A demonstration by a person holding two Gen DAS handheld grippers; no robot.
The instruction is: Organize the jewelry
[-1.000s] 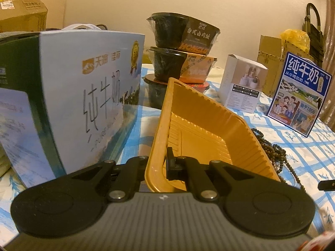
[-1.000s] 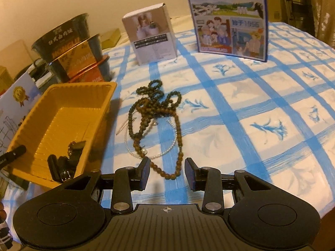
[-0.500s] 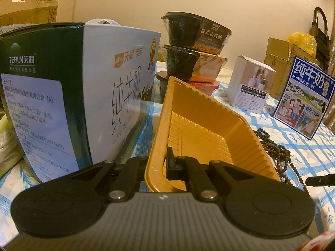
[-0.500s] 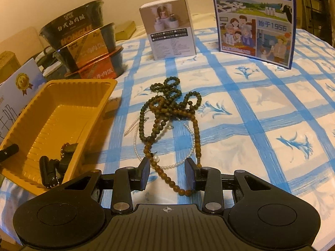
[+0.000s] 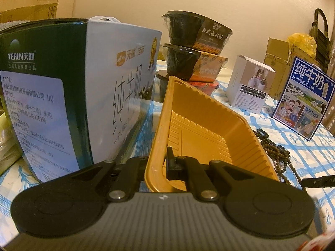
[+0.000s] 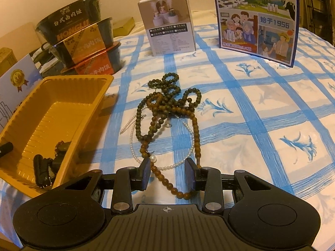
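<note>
- On the blue-checked cloth [image 6: 261,113], your beads [image 6: 167,104] sit in a tangle just right of the tray [image 6: 62,96], with a thin pearl strand [image 6: 188,144] mixed in.
- Your right gripper [image 6: 169,174] has its jaws apart, low over the near end of the beads, not pinching anything.
- Your left gripper [image 5: 161,165] is clamped on the tray's near rim.
- Big milk box [image 5: 62,96] stands left of the tray.

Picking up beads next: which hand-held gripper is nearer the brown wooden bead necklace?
Right. The right hand-held gripper straddles the brown wooden bead necklace, open; the left hand-held gripper clamps the yellow plastic tray beside it.
</note>
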